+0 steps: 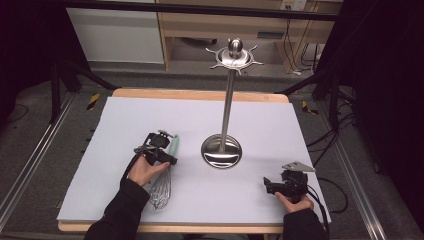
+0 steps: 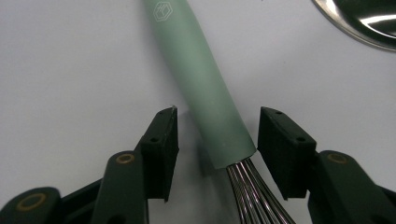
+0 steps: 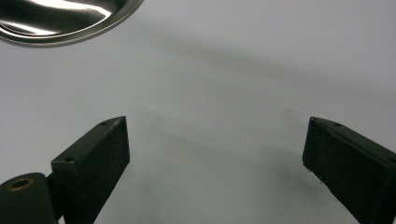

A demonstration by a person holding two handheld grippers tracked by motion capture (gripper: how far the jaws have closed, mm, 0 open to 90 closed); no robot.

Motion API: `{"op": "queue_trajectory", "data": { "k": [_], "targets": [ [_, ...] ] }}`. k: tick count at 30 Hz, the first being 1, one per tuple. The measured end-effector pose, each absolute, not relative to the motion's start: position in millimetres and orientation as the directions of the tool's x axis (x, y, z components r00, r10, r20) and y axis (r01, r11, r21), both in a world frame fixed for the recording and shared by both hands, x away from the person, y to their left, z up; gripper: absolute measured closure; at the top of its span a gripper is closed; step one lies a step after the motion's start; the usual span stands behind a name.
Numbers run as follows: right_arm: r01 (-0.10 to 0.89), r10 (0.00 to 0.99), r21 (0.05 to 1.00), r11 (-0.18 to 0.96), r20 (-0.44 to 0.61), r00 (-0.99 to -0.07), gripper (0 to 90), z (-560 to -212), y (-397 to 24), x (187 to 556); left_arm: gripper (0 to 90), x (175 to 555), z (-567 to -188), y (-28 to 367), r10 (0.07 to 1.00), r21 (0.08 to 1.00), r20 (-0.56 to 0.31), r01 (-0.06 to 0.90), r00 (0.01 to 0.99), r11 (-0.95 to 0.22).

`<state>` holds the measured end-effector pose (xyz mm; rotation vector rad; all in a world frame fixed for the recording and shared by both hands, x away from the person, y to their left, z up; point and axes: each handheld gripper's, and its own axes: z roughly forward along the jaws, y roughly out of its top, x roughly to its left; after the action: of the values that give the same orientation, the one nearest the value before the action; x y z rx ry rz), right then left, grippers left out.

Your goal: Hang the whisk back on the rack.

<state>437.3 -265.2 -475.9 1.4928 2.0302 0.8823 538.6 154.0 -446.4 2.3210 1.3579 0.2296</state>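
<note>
A whisk with a pale green handle point(image 1: 173, 146) and steel wires point(image 1: 161, 190) lies flat on the white table cover, left of centre. My left gripper point(image 1: 159, 146) is down over the handle. In the left gripper view the handle point(image 2: 201, 70) runs between the two black jaws of the left gripper point(image 2: 217, 126), close to where the wires point(image 2: 254, 196) begin. A narrow gap shows on each side, so the pads do not press on it. My right gripper point(image 1: 270, 184) rests near the front right, and in its own view the right gripper point(image 3: 215, 140) stands open over bare cover.
A steel utensil stand point(image 1: 227, 100) with a round base point(image 1: 221, 151) and a hooked top ring point(image 1: 234, 56) rises at the table's centre. Its base edge shows as a polished steel rim point(image 2: 369, 23) beyond the left gripper and as a curved steel edge point(image 3: 60, 18) beyond the right one.
</note>
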Motion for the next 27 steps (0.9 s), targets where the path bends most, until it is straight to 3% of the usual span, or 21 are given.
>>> {"op": "queue_trajectory", "data": {
  "k": [27],
  "targets": [
    [0.657,0.95,0.725,0.209,0.007,-0.311,7.9,-476.6,-265.2,438.1,63.0,543.1,-450.5,155.7,0.907,0.419,-0.114,0.848,0.404,-0.325]
  ]
}}
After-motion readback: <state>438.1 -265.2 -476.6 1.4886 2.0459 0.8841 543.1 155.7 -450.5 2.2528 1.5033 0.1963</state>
